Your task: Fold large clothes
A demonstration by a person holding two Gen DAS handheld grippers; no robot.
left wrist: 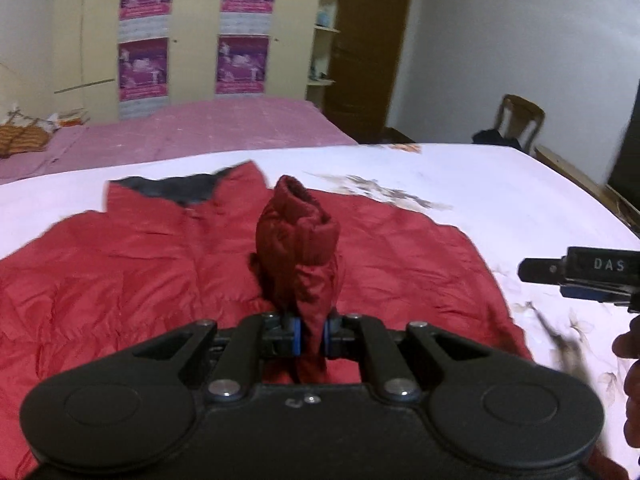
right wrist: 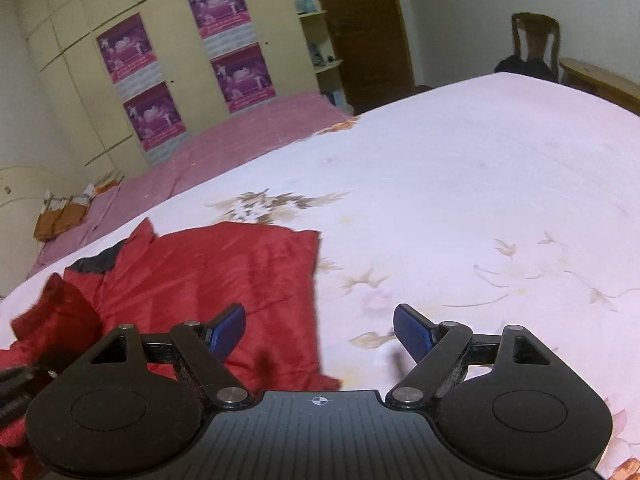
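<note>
Red sleeve [left wrist: 298,248] between clamped left gripper [left wrist: 311,334] fingers [left wrist: 295,336]

Only legible txt I get: white letters "DAS" on the black body of the right claw [left wrist: 580,276], seen at the right edge of my left wrist cam; whether the word runs on past the edge, can't tell. Four purple posters [right wrist: 230,6] on the wardrobe doors [right wrist: 80,92] carry print, but it's too blurred & small to read in either cam. A small crosshair mark sits on the right claw's housing in its own cam; no letters w/ it.
</note>
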